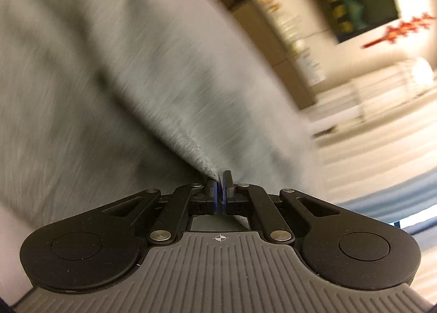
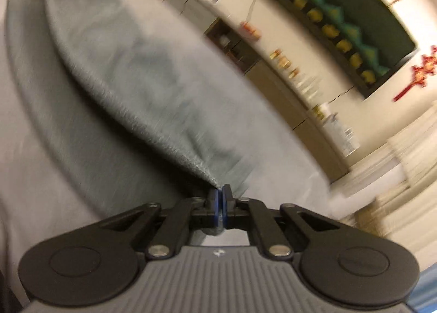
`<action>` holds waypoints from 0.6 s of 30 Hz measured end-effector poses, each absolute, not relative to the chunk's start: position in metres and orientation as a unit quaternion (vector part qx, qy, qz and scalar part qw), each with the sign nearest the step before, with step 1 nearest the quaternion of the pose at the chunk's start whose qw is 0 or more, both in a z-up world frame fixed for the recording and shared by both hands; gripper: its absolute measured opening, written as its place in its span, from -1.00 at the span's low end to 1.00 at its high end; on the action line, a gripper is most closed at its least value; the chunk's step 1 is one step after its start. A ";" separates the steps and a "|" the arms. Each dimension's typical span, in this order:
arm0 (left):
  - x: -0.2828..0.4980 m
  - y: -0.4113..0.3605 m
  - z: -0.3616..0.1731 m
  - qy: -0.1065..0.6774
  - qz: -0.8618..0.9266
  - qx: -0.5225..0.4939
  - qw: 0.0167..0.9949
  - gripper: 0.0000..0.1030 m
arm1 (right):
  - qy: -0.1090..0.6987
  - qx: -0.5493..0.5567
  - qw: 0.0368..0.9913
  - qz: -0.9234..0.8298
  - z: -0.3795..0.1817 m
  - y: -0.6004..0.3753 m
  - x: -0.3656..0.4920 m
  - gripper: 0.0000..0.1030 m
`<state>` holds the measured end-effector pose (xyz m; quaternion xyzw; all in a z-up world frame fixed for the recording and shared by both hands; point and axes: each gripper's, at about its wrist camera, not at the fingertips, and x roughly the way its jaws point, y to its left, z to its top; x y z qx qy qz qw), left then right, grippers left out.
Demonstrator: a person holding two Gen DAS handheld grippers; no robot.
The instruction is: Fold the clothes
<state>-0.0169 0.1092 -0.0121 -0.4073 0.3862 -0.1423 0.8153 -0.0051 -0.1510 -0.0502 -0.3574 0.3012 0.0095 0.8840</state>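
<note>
Between the two tools, a grey garment [image 2: 142, 75] hangs stretched: left tool [image 1: 220, 176] and right tool [image 2: 220, 190] each pinch a corner fully closed, its long edge running between them, above the pale surface [image 2: 41, 176].

surface: pale bed sheet [image 2: 24, 176] | on it: grey garment [image 2: 90, 133]

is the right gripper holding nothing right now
No, the right gripper has its jaws shut on a pinched edge of the grey garment, which stretches away from its tips.
</note>
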 end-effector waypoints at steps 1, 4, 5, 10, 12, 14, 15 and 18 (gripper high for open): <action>-0.017 0.108 0.002 0.368 -0.150 -0.402 0.825 -1.00 | 0.285 -0.355 0.890 0.005 -0.035 -0.149 -0.010 -0.96; -0.037 0.114 0.026 0.348 -0.167 -0.378 0.841 -1.00 | 0.284 -0.345 0.895 0.012 -0.009 -0.149 -0.027 -0.97; -0.044 0.117 0.022 0.362 -0.160 -0.374 0.839 -1.00 | 0.307 -0.339 0.889 0.026 -0.013 -0.151 -0.031 -0.97; -0.047 0.127 -0.036 0.436 -0.098 -0.404 0.798 -1.00 | 0.415 -0.290 0.857 0.095 -0.050 -0.158 -0.037 -0.97; -0.048 0.130 -0.051 0.445 -0.086 -0.404 0.795 -1.00 | 0.420 -0.271 0.861 0.099 -0.052 -0.164 -0.031 -0.97; -0.047 0.132 -0.063 0.452 -0.075 -0.400 0.793 -1.00 | 0.428 -0.245 0.865 0.097 -0.047 -0.171 -0.026 -0.95; -0.047 0.133 -0.066 0.452 -0.074 -0.400 0.794 -1.00 | 0.428 -0.241 0.865 0.099 -0.043 -0.170 -0.023 -0.93; -0.036 0.132 -0.073 0.449 -0.070 -0.399 0.796 -1.00 | 0.447 -0.234 0.857 0.106 -0.049 -0.169 -0.010 -0.94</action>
